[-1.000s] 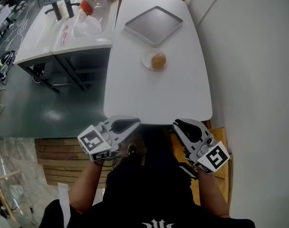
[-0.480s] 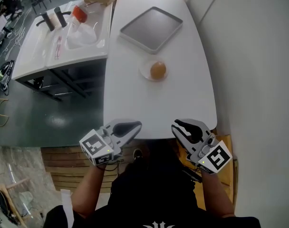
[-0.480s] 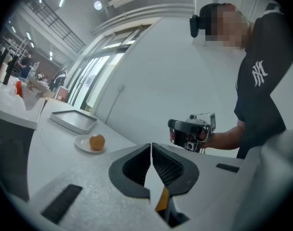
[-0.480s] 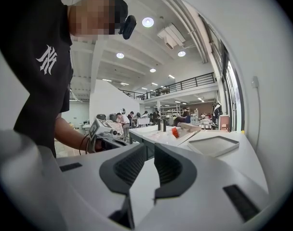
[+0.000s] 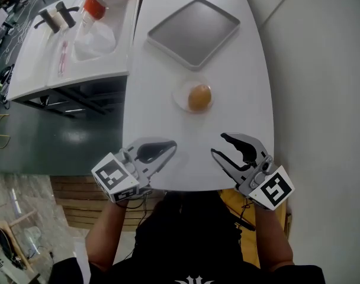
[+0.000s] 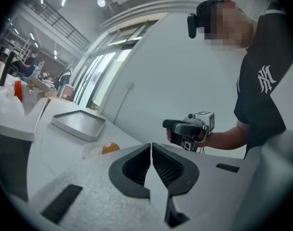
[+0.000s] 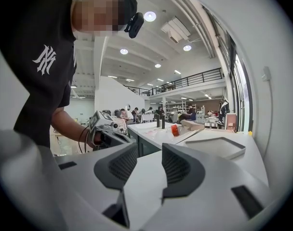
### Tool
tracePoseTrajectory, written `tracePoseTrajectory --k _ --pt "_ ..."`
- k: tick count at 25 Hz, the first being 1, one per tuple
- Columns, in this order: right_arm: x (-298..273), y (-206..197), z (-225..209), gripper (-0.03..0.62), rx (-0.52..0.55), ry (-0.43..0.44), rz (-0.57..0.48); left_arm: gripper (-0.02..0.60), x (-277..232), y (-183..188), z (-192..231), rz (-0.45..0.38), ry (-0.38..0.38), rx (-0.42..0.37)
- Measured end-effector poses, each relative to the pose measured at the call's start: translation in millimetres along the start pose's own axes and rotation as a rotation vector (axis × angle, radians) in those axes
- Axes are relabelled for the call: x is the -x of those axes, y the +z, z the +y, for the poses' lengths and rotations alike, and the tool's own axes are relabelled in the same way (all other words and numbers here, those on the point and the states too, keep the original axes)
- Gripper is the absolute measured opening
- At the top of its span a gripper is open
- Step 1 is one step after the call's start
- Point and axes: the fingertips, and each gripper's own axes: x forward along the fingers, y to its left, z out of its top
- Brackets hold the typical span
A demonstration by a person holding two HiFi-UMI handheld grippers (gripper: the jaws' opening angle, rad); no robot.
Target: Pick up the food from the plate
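Observation:
A round orange-brown piece of food point(image 5: 199, 97) lies on a small pale plate point(image 5: 180, 97) in the middle of the white table point(image 5: 156, 87). My left gripper point(image 5: 172, 146) hangs over the table's near edge, left of and nearer than the plate, its jaws shut and empty. My right gripper point(image 5: 219, 145) is level with it on the right; its jaws are opening with nothing between them. The left gripper view shows the food point(image 6: 109, 148), the plate point(image 6: 91, 151) and the right gripper point(image 6: 178, 126). In the right gripper view the food is out of sight.
A grey square tray point(image 5: 193, 23) sits beyond the plate, also in the left gripper view as the tray point(image 6: 79, 124). A lower side table point(image 5: 55, 52) at the left holds dark bottles point(image 5: 52, 16), a red-capped item and a plastic bag. A wall runs along the right.
Both grippers have moved forward from in front of the table to over its near edge. The right gripper's jaws have parted; the left stays shut.

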Motion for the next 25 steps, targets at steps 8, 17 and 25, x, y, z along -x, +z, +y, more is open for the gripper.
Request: tracePoseTrajectory --k 8,17,25 --pt "-54 -30 -78 0.214 0.021 0.087 0.067 0.015 -36 2 77 0.005 0.058 0.067" --pt "-101 -71 -125 0.286 0.015 0.096 0.102 0.014 -62 -13 125 0.012 0.123 0.095" --pt "-135 -120 -146 0.376 0.021 0.089 0.166 0.015 -72 -32 140 0.034 0.136 0.154"
